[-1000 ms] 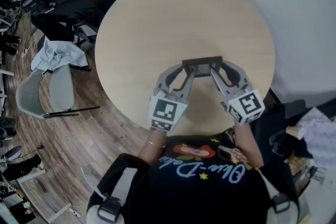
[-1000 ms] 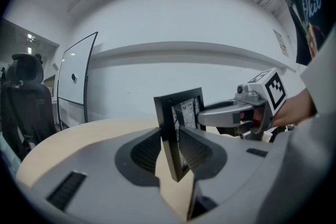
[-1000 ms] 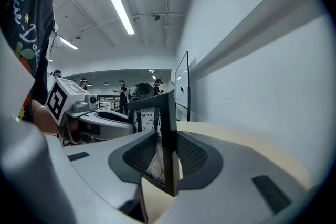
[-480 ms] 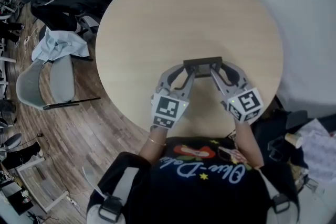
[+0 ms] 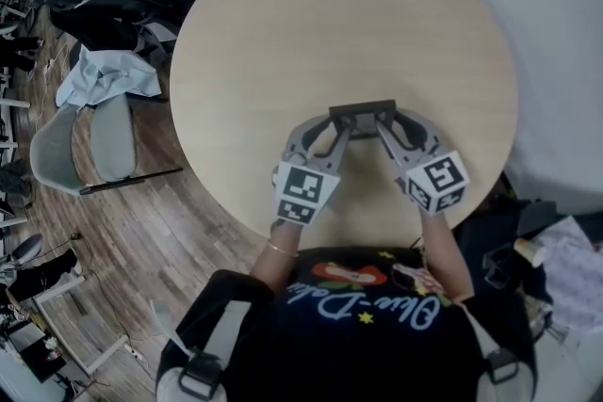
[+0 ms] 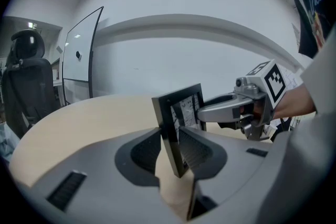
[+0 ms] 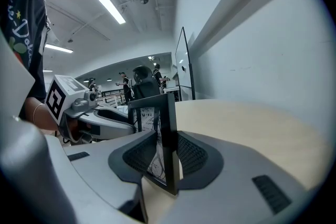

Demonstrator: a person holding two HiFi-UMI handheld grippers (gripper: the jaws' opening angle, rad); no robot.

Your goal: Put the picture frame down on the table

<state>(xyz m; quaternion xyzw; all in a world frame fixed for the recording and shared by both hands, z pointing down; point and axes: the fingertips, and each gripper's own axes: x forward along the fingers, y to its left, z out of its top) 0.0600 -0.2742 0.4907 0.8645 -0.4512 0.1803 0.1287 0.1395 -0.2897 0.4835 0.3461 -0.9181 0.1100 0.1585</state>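
Round pale-wood table (image 5: 311,33). Picture frame (image 5: 363,111), upright, its ends pinched by left gripper (image 5: 337,132) and right gripper (image 5: 388,132). Apparently not yet resting; setting-down and release remain.

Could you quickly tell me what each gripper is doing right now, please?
Left gripper: closed on the picture frame.
Right gripper: closed on the same picture frame.

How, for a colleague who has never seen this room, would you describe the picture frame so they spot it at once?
Find the round pale wooden table. Near its edge by the person, the left hand-held gripper and right hand-held gripper meet, each clamped on the picture frame: a small upright black-rimmed rectangle between grey jaws.
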